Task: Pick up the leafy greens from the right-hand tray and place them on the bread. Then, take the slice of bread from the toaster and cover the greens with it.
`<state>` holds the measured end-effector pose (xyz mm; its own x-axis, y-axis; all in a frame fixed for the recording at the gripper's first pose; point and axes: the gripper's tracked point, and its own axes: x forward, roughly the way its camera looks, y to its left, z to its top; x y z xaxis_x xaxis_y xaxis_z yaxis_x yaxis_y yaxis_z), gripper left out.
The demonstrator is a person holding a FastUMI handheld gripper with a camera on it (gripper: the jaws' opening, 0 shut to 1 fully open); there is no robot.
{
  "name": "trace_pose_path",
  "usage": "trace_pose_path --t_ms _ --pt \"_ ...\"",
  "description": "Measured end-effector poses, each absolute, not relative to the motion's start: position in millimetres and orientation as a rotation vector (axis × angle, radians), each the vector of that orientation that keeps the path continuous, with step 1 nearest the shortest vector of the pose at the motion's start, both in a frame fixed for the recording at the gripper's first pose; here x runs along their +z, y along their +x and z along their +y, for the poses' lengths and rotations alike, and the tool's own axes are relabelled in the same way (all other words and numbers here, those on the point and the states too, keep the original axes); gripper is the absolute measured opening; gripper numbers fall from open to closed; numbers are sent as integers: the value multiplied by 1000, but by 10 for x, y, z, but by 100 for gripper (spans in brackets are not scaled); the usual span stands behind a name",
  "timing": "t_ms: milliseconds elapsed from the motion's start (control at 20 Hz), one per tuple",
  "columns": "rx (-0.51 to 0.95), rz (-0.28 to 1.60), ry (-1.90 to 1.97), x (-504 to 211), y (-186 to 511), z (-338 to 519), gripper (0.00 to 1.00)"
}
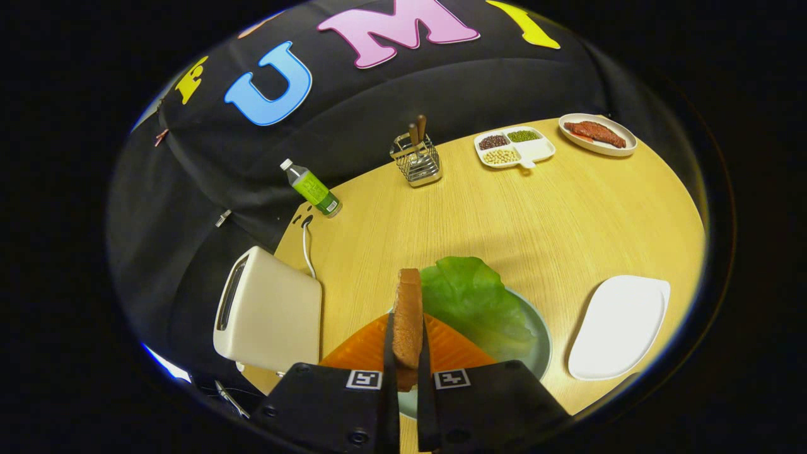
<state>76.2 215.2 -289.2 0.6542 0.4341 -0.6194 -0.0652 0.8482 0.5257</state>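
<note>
My gripper (407, 353) is clamped on a slice of bread (408, 318), both fingers pressing its flat sides, the slice held on edge and upright between them. Its lower end is hidden behind the fingers.

Directly under and just beyond the fingers sits a grey-green plate (541, 343). On it, an orange ridged piece (362, 347); can't tell what it is, and the held slice cuts it in two from my angle. The leafy greens (470, 296) lie over the plate's far side, overhanging its rim toward the counter (504, 214). If there is bread under the greens or the orange piece, I can't make it out. The plate's near edge is hidden by the gripper body.

Left of the fingers, the toaster (268, 315) stands at the counter's edge, slots facing away to the left; slot contents hard to see. A white cord (307, 249) runs from it to a cutout in the counter.

Right of the plate, apart from it, a white tray (618, 328), bare on top.

Farther back: a green-labelled bottle (312, 188) lying tilted near the left edge, a wire holder (417, 161) with wooden handles sticking up, a divided dish (514, 148) with beans or grains in three of its compartments, and a white oval dish (597, 134) with a reddish strip of food, too small to identify.
</note>
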Motion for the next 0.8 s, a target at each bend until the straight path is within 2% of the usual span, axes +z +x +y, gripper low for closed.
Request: trace_pose_path --t_ms 100,200,350,400,450,500,650,800 --pt "262 827 497 -2961 799 2031 17" --pt "224 840 481 -3042 807 1926 24" --pt "203 834 388 -3132 781 1794 50" --pt "199 834 363 -3143 769 1769 51" --pt "195 836 337 -3188 735 1741 62" --pt "193 837 312 -3209 712 1713 66" --pt "173 813 210 -3232 660 1570 100" --pt "129 741 165 -3037 651 1379 99"
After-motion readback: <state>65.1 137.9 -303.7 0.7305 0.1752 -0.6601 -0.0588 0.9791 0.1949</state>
